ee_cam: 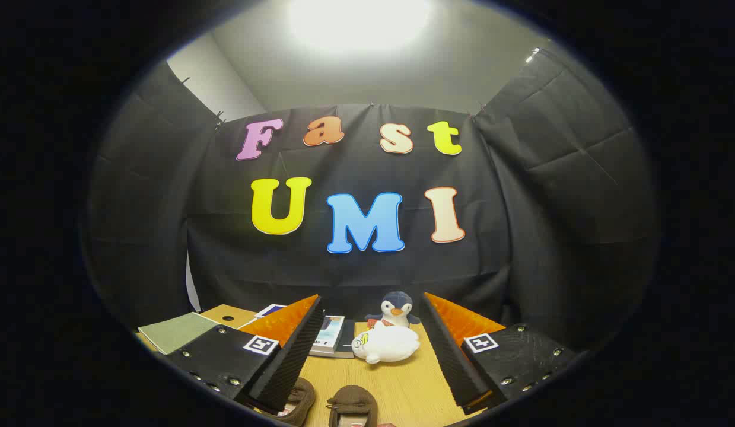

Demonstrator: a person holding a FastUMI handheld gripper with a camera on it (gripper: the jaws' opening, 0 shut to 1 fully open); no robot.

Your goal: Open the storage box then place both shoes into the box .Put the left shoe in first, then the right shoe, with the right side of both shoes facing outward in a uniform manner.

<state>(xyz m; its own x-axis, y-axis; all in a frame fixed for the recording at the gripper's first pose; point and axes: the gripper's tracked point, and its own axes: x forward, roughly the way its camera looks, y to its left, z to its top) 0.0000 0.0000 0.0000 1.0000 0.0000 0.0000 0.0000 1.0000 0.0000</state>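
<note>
Your tool (373,356) hangs open and empty above the surface (403,379), with both shoes (352,406) lying just below and between its fingers, toes pointing away.

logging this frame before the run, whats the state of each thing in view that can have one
gripper: open, fingers wide apart, holding nothing, raised above the table
brown shoes: two side by side on the table, between the fingers at the near edge, not gripped
white plush toy: lying on its side, beyond the shoes
penguin plush: upright behind the white plush
books: lying flat, closed
green notebook: flat, closed
</note>
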